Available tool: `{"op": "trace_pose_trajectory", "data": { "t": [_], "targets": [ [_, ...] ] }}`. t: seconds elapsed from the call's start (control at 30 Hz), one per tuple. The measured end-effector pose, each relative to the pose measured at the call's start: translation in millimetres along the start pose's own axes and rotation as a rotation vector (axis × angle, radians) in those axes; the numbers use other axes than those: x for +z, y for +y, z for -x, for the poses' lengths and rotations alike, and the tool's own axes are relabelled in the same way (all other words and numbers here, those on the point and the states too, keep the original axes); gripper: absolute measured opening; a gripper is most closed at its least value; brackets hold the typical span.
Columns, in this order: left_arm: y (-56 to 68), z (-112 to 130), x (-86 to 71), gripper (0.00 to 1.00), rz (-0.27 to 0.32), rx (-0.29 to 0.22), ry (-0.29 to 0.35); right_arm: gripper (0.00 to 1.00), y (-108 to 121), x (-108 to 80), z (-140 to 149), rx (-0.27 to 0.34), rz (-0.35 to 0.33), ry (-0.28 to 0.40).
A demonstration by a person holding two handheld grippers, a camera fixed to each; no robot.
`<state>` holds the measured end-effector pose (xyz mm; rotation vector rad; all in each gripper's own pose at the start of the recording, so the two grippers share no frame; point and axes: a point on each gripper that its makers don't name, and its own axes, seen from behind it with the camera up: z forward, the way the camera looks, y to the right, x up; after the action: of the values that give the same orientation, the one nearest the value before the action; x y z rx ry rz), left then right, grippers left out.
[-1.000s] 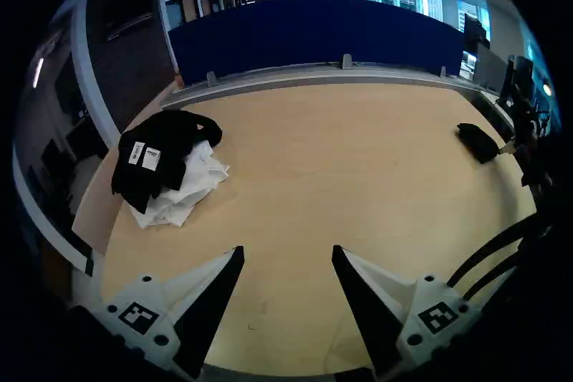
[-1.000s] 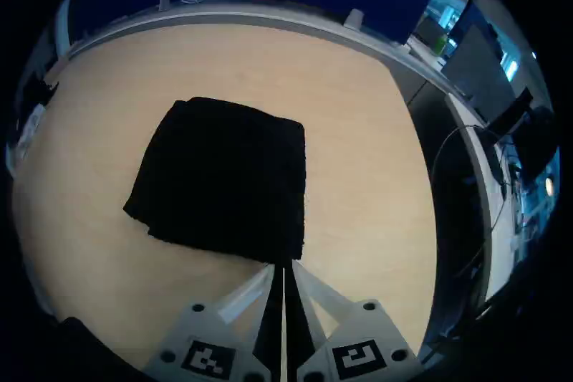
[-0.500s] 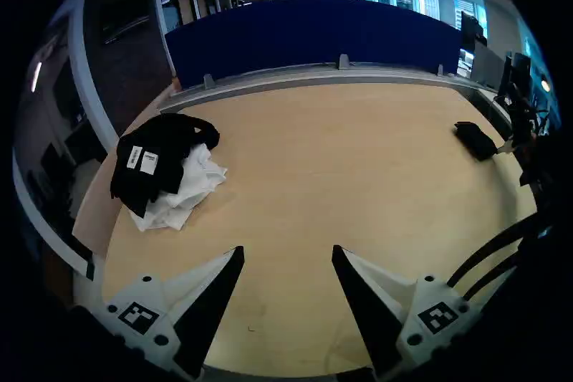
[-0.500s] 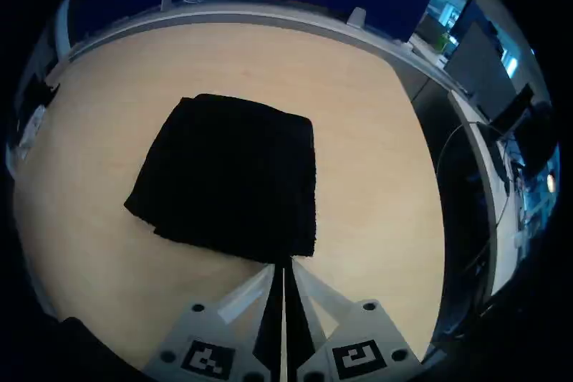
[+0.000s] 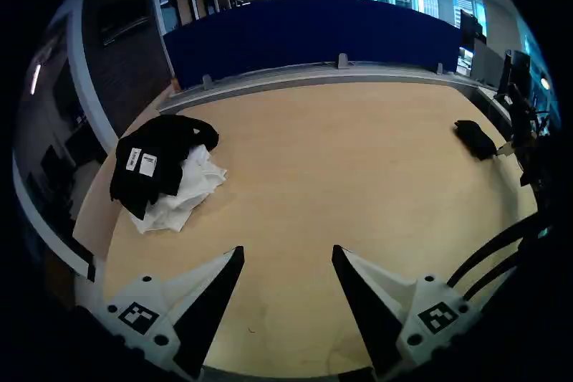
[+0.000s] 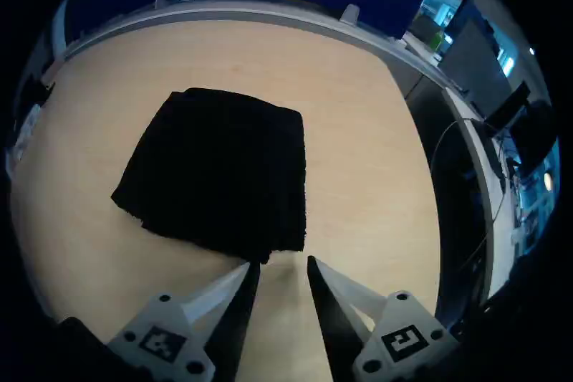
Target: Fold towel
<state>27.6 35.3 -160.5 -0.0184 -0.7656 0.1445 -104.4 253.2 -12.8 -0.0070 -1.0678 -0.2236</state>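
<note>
A black towel (image 6: pixel 218 178), folded into a thick rectangle, lies flat on the light wooden table (image 6: pixel 351 124) in the right gripper view. My right gripper (image 6: pixel 281 269) is open just short of the towel's near edge, with nothing between its fingers. From the left gripper view the same folded towel (image 5: pixel 474 138) looks small at the far right of the table (image 5: pixel 336 160). My left gripper (image 5: pixel 286 256) hangs open over bare wood near the front edge, holding nothing.
A heap of black and white cloth (image 5: pixel 163 170) with white tags sits at the table's left edge. A blue partition (image 5: pixel 315 31) runs along the far side. Dark cables (image 5: pixel 501 253) curve at the right. Monitors (image 6: pixel 494 74) stand beyond the table's right edge.
My right gripper has opened and let go of the towel's near edge, then drawn back slightly. The left gripper has barely moved.
</note>
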Motion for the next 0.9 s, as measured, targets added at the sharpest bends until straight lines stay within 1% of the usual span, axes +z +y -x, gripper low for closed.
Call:
{"op": "trace_pose_trajectory", "data": {
  "t": [0.07,0.17,0.27,0.3,0.33,0.47,0.67,0.9],
  "targets": [
    [0.2,-1,0.9,0.91,0.001,0.001,0.001,0.69,0,-0.5,0,0.001,0.000,0.006],
    [-0.1,-2,2.5,0.91,0.001,0.000,0.000,0.75,1,-1.4,-1,0.007,0.001,0.015],
    [0.3,-3,2.9,0.91,0.003,0.000,0.000,0.91,1,-1.2,-2,0.012,0.003,0.025],
    [0.5,-3,3.0,0.91,0.003,0.001,0.000,0.95,1,-1.2,-3,0.013,0.003,0.029],
    [0.6,-3,3.0,0.91,0.004,0.002,0.001,0.97,1,-1.4,-4,0.014,0.003,0.034],
    [0.5,-4,3.3,0.91,0.005,0.004,0.002,1.00,0,-3.1,-9,0.015,0.000,0.055],
    [-0.5,-5,3.2,0.91,0.007,0.001,0.002,1.00,0,-8.3,-19,0.015,-0.003,0.083],
    [-0.4,-7,2.5,0.91,0.007,0.003,0.003,1.00,-15,-14.7,-43,0.016,-0.047,0.138]
  ]
}}
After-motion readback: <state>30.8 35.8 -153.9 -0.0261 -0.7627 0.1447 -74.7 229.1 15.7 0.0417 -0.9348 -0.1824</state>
